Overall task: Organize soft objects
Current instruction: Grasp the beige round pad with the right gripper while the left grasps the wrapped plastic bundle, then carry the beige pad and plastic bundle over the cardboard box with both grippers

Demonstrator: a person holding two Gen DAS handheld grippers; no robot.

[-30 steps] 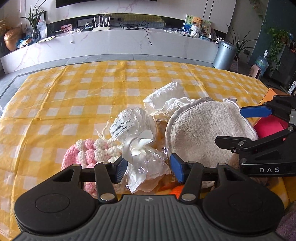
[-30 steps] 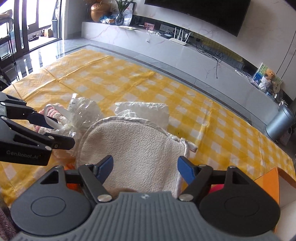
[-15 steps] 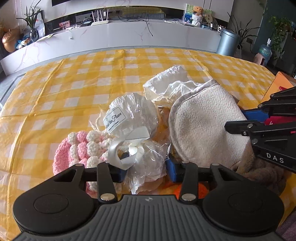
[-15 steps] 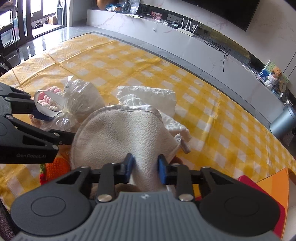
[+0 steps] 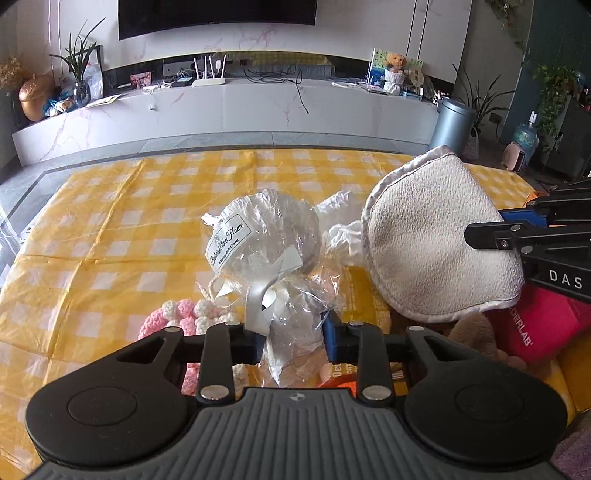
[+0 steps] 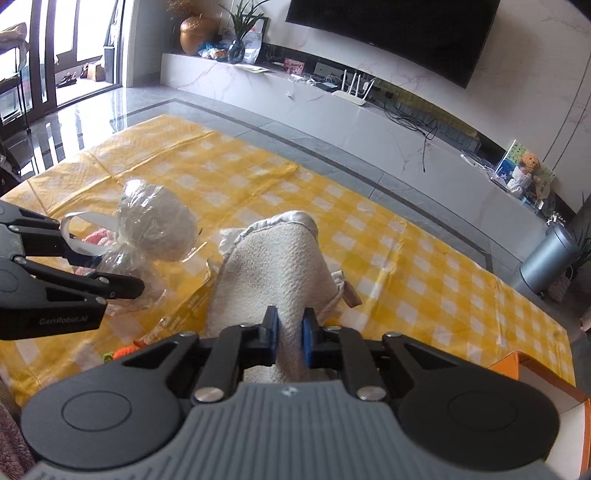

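a home living room. a large dark television (image 5: 218, 11) hangs on a marble-look wall at the far side, above a long low white media console (image 5: 221, 110) carrying a router (image 5: 208, 75), tangled cables, a potted plant (image 5: 79, 74) and a teddy bear (image 5: 395, 68). a yellow checked cloth (image 5: 110, 221) covers the glossy tiled floor (image 6: 92, 110) in the near part.

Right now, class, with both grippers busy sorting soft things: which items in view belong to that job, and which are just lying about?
Belongs to the job:
- cellophane-wrapped bundle, in the left gripper, whose jaws have just been closing
- beige terry pad, pinched by the right gripper
- pink crochet piece
- white cloth

Lying about:
- bin
- router
- teddy bear
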